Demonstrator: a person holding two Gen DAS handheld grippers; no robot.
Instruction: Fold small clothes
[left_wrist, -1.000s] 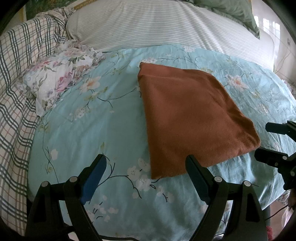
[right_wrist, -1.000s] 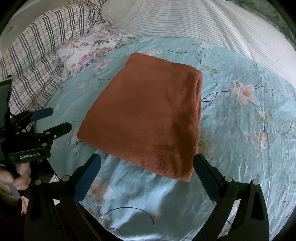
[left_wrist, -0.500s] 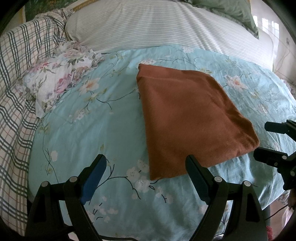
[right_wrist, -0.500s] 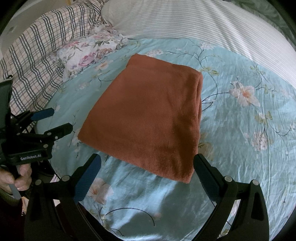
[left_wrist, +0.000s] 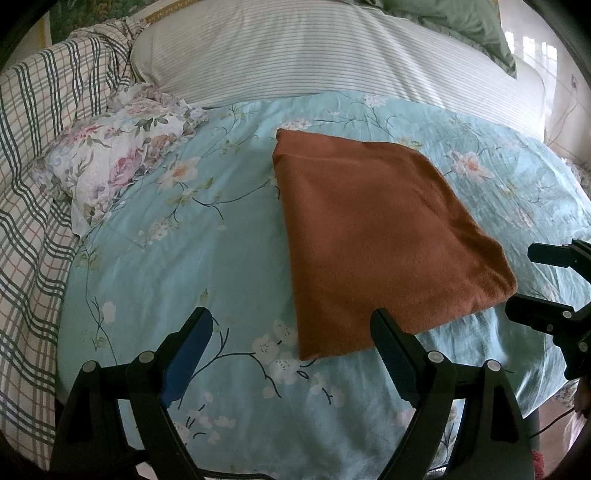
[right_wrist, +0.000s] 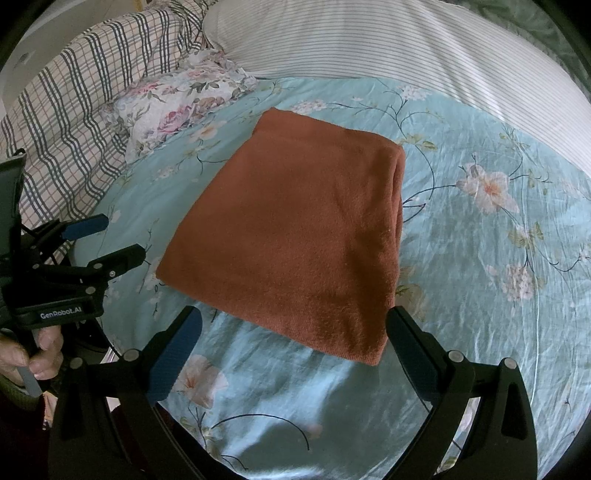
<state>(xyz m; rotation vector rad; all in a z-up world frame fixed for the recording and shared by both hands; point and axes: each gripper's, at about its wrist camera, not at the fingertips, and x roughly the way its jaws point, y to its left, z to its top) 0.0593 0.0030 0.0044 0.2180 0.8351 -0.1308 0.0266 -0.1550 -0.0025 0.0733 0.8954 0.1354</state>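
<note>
your work surface is the light blue floral bedspread (left_wrist: 192, 229), with a striped pillow (left_wrist: 314, 51) along its far side and a plaid blanket (left_wrist: 40, 122) bunched on the left. the left wrist view alone shows you a green pillow (left_wrist: 461, 22) in the far right corner; the right wrist view barely catches it. a small rose-print cloth (left_wrist: 118, 151) lies crumpled at the bedspread's far left edge, well apart from the folded rust-brown cloth (right_wrist: 295, 229), which lies flat near the middle of the bedspread. only the right wrist view shows you the stacked fold along that cloth's right edge. your left gripper (left_wrist: 290, 328) hovers over the cloth's near left corner with its jaws spread wide and nothing between them. your right gripper (right_wrist: 293, 326) sits over the near right corner, jaws equally wide and empty. the right wrist view also shows your left hand (right_wrist: 33, 354) wrapped round the left gripper's handle.
</note>
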